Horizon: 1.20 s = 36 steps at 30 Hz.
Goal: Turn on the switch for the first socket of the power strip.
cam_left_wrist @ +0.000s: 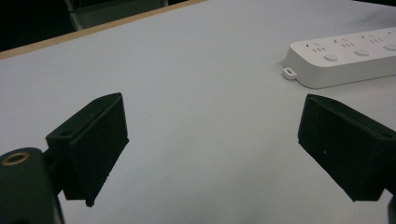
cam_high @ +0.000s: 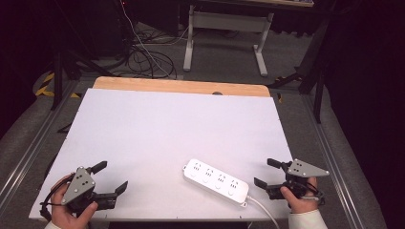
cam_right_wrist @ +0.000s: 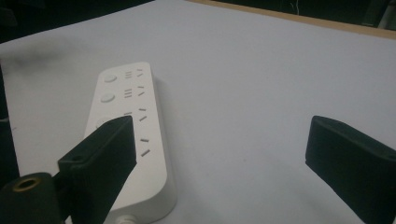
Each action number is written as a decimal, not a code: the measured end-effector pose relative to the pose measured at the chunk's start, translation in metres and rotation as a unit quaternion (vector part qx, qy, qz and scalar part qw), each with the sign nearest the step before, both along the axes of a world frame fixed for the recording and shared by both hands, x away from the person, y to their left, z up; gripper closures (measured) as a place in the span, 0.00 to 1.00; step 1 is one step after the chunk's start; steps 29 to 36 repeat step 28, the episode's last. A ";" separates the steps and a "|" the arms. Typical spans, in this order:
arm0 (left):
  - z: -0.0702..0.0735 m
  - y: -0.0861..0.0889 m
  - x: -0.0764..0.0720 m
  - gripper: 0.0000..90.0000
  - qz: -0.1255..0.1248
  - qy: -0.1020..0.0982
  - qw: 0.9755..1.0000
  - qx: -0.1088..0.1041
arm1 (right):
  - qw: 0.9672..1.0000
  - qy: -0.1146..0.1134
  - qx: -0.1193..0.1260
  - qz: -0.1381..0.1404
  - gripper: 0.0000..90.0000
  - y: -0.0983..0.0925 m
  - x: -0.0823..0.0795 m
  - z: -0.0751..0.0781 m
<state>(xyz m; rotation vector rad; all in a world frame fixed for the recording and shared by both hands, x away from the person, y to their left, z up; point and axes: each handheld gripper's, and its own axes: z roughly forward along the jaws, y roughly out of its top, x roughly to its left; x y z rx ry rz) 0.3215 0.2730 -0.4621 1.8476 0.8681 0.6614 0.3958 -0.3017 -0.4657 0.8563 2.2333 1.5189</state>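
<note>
White power strip [cam_high: 216, 181] lies flat on worktop [cam_high: 157, 129] between both claws, just beside right claw [cam_high: 263, 173] and farther from left claw [cam_high: 111, 177]; both spread, pinching nothing.

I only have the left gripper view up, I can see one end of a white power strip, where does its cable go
Observer: In the high view the power strip has a white cable leaving its near right end and running off the table's front edge.
Operator: Are the right tongs on it?
Observer: No, the right tongs stand open just right of the strip, apart from it.
Operator: How many sockets?
Observer: Four socket groups, each with its own round button.
</note>
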 end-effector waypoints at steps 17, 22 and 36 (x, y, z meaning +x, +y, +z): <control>-0.003 0.005 0.001 0.09 0.005 0.008 1.000 -0.021 | 0.999 0.031 -0.016 -0.018 0.08 -0.009 -0.011 -0.028; -0.004 0.004 0.001 0.08 0.008 -0.001 1.000 -0.018 | 0.999 0.025 -0.025 -0.018 0.08 -0.008 -0.011 -0.026; -0.004 0.005 0.001 0.08 0.002 -0.005 1.000 -0.004 | 0.999 0.017 -0.023 -0.013 0.08 -0.008 -0.009 -0.022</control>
